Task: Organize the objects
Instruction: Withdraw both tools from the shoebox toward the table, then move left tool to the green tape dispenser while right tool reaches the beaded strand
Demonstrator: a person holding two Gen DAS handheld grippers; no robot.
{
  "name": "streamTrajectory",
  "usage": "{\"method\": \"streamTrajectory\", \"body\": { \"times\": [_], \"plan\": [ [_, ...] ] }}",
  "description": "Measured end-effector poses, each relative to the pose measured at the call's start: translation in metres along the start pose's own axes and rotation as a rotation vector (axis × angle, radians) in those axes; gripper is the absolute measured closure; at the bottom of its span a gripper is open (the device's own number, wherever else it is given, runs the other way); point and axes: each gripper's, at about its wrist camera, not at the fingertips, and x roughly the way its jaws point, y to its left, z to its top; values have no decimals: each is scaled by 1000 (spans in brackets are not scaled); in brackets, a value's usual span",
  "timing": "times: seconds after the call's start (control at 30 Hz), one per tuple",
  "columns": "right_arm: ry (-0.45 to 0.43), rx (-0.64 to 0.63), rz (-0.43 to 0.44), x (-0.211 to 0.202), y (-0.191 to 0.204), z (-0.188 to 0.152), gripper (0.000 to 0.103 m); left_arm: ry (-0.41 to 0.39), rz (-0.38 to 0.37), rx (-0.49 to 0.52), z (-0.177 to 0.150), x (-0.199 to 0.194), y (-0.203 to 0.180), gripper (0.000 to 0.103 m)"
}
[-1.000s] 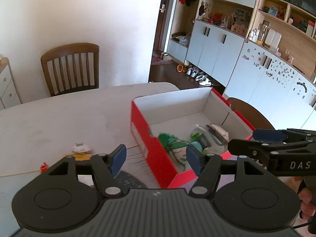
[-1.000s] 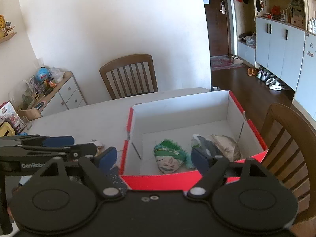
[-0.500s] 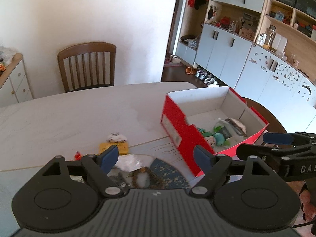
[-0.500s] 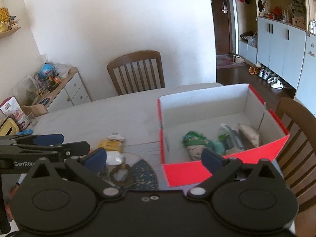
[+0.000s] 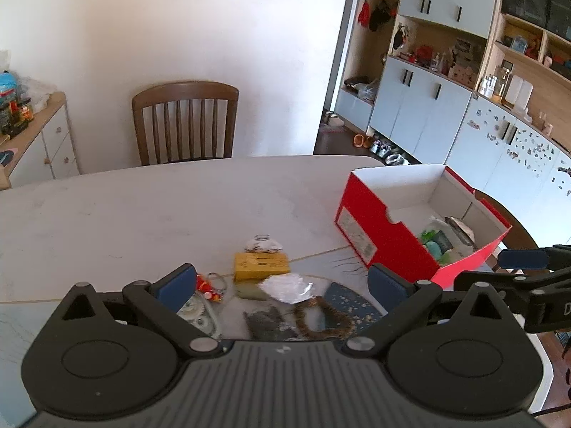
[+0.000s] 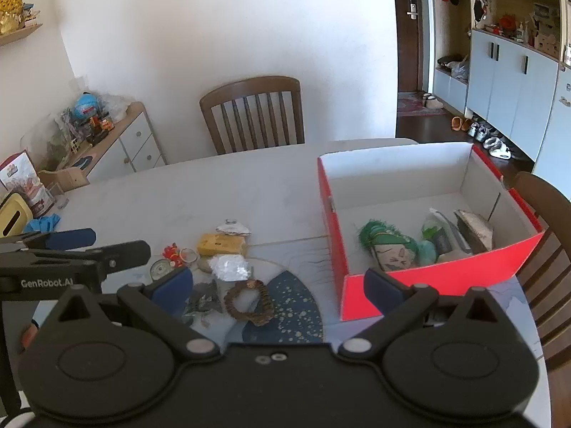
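A red shoebox (image 5: 371,230) (image 6: 428,283) stands open on the white table, to the right. Inside it lie a green-haired doll face (image 6: 389,249) and some bagged items. Left of the box is a cluster of loose things: a yellow block (image 5: 260,265) (image 6: 221,244), crumpled foil (image 5: 287,285) (image 6: 230,267), a woven brown ring (image 5: 321,317) (image 6: 249,301), a small red toy (image 5: 207,285) and a round geared disc (image 5: 194,312). My left gripper (image 5: 282,281) hovers over this cluster, its jaws opening with nothing between them. Beside it my right gripper (image 6: 278,283) stands open and empty.
A dark blue speckled mat (image 6: 292,303) lies under the ring. One wooden chair (image 5: 185,121) stands at the table's far side, another (image 6: 546,221) right of the box. A cluttered sideboard (image 6: 107,142) is at the left, cabinets and shoes at the right.
Both grippers have drawn away from the box, which has slid right in both views. The loose items have come into sight. Both pairs of jaws have spread wider.
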Motion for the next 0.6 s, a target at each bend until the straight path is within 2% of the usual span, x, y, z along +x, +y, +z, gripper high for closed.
{"method": "streamTrajectory", "body": {
  "times": [0.13,0.37,0.6],
  "plan": [
    [8,-18,-4,7,7,-4,1,12,9,-36,-8,3,22,0],
    [25,-39,-12,31,15,-12,1,26,85,-59,-23,20,56,0],
    [72,-82,20,62,25,-22,2,71,101,-65,-41,48,84,0]
  ]
}}
